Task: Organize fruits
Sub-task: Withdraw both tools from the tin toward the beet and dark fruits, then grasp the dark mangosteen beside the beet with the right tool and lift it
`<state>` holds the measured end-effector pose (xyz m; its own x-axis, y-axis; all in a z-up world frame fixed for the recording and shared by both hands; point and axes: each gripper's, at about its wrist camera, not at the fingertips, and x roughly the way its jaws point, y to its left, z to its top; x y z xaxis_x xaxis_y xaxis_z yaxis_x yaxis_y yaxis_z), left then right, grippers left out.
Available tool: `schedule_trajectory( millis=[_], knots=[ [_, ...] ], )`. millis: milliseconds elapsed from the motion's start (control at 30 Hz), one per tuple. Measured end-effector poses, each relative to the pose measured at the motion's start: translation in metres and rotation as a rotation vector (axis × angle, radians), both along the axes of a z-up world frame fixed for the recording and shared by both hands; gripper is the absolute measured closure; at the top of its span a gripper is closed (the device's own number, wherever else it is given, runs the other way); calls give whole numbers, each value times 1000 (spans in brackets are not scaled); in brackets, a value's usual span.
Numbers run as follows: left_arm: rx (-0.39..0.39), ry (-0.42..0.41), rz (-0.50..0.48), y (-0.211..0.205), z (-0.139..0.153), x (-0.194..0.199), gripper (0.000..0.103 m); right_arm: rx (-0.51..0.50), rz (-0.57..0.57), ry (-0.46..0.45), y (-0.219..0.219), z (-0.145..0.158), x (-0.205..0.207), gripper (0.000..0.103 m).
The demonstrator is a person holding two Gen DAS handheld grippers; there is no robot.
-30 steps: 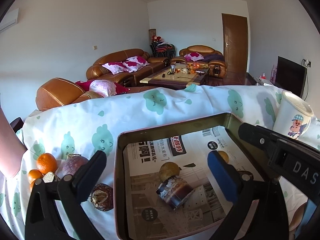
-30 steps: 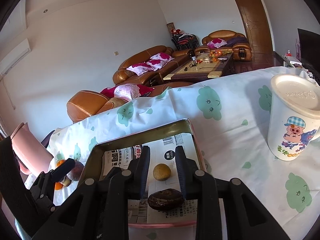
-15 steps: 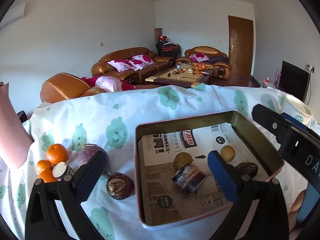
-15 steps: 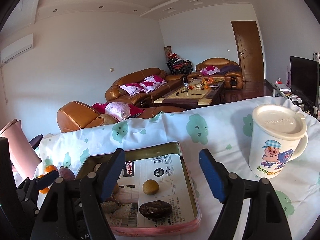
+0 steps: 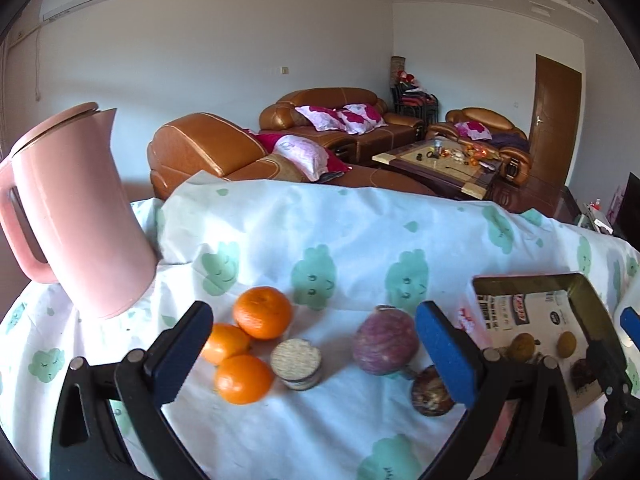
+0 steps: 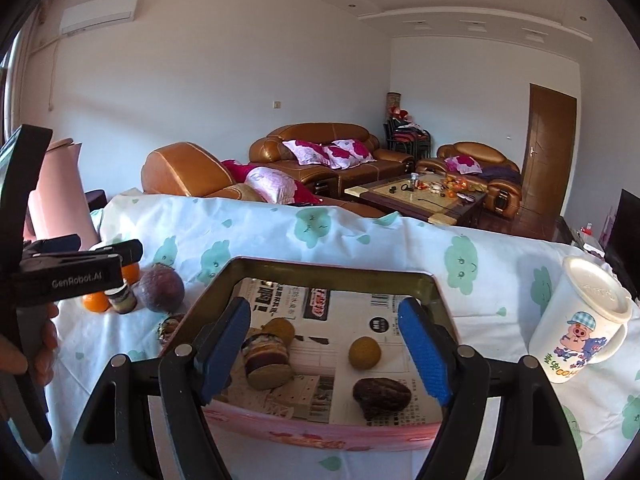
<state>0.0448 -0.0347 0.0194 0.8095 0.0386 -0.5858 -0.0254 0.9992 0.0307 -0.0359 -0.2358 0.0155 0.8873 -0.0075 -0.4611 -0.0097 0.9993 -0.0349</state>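
In the left wrist view three oranges (image 5: pixel 262 312) lie on the cloth beside a cut round piece (image 5: pixel 296 363), a purple fruit (image 5: pixel 385 341) and a dark brown fruit (image 5: pixel 430 393). My left gripper (image 5: pixel 316 354) is open and empty just above and before them. The tray (image 6: pixel 332 270) lined with newspaper holds a yellow round fruit (image 6: pixel 364 353), a dark wrinkled fruit (image 6: pixel 381 396) and a banded cut piece (image 6: pixel 267 358). My right gripper (image 6: pixel 326 354) is open and empty over the tray's near side. The tray also shows in the left wrist view (image 5: pixel 532 280).
A pink jug (image 5: pixel 76 216) stands at the far left of the table. A white lidded cartoon mug (image 6: pixel 584 320) stands to the right of the tray. The table has a white cloth with green clouds (image 5: pixel 320 240). Sofas and a coffee table lie beyond.
My left gripper has swung left from over the tray to the loose fruits. My right gripper has opened wide and pulled back from the tray a little.
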Motion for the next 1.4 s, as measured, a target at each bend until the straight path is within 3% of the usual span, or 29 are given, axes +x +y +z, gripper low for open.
schedule_trajectory(
  millis=[233,300,367,467,633,733,833,967,1100,1267,1400],
  knots=[
    [-7,33,62,37,-4,5,0,59,107,33,27,1,0,26],
    [-6,32,71,44,-3,6,0,53,130,42,39,2,2,32],
    [-8,33,68,49,-2,6,0,32,163,60,52,2,5,50],
    [5,36,61,53,-2,6,0,4,225,112,75,-2,15,53],
    [67,36,76,60,-2,6,0,-193,336,214,117,-13,35,54],
    [35,45,80,69,0,7,0,-321,383,275,135,-19,46,56],
    [9,45,90,77,3,7,0,-389,415,361,144,-29,61,67],
    [-3,45,110,86,5,7,0,-523,440,429,152,-43,71,68],
    [-30,47,116,91,5,9,0,-549,474,492,151,-40,80,68],
    [-29,53,105,90,3,10,0,-695,511,553,156,-44,82,65],
    [-34,53,107,89,3,10,0,-635,514,594,148,-37,90,65]
  ],
)
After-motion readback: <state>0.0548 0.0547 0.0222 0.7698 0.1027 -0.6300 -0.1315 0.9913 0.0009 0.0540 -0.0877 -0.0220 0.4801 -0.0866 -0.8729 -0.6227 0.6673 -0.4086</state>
